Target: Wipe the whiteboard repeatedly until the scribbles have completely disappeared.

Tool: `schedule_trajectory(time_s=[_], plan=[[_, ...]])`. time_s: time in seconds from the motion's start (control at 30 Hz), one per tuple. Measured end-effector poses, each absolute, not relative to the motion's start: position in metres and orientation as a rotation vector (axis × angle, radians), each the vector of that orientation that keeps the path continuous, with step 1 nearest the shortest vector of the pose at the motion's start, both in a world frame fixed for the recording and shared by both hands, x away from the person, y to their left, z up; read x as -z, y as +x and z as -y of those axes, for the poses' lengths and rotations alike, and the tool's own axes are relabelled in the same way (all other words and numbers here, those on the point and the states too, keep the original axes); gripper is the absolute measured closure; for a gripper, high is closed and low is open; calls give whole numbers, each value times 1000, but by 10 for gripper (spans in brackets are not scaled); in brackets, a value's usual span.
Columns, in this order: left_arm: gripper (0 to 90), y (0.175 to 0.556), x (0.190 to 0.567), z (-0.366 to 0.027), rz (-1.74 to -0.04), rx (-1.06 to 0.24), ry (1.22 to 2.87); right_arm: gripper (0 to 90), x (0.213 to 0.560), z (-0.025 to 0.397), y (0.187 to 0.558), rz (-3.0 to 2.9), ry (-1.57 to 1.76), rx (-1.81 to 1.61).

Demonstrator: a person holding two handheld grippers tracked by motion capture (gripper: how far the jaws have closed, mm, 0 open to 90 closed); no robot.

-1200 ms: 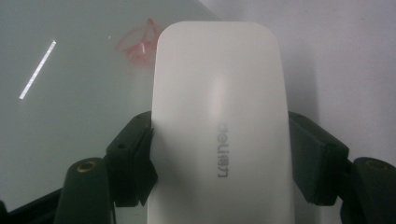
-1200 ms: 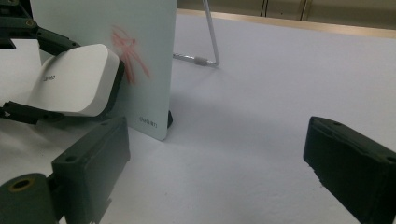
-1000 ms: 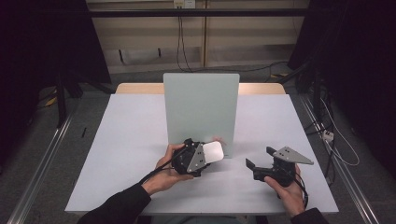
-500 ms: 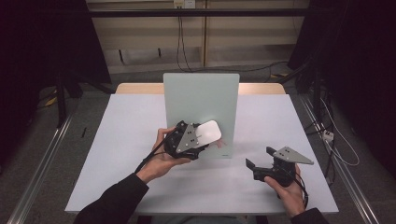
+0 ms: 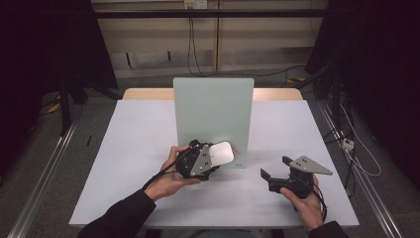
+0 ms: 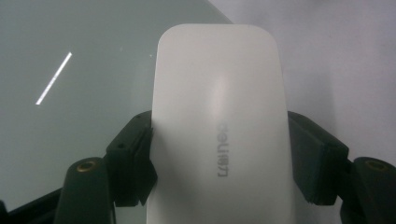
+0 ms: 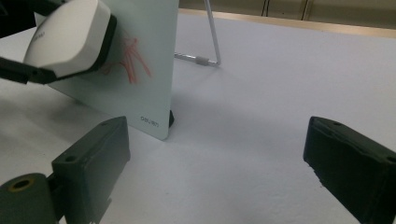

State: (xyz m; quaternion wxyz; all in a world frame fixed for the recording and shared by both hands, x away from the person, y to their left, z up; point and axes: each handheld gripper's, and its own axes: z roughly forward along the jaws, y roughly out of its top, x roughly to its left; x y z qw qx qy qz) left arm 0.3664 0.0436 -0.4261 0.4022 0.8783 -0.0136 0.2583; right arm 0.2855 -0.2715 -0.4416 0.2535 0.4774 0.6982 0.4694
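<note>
Fingers (image 6: 135, 163) of the left gripper (image 5: 198, 161) clamp the white eraser (image 6: 219, 126) between them.

Hidden, cropped and unclear parts

In the left gripper view the white eraser (image 6: 219, 135) runs off the bottom edge, so its near end is unseen, and the grey lettering on it is too blurred to read. In the high view the eraser (image 5: 220, 153) and the left gripper (image 5: 198, 161) cover the lower part of the upright board (image 5: 213, 114). In the right gripper view the board (image 7: 140, 60) is cut by the top edge, and the red scribble (image 7: 130, 58) on it is partly behind the eraser.
</note>
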Motion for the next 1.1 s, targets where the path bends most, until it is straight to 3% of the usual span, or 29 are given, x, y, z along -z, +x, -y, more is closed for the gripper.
schedule_trajectory(time_s=[0.77, 1.1], plan=[[311, 359, 448, -23, 163, -581, 2308, 71, 442, 272, 286, -1899, 1299, -1279], [311, 378, 403, -31, 91, -657, 2190, 72, 442, 272, 286, -1896, 1297, -1280]])
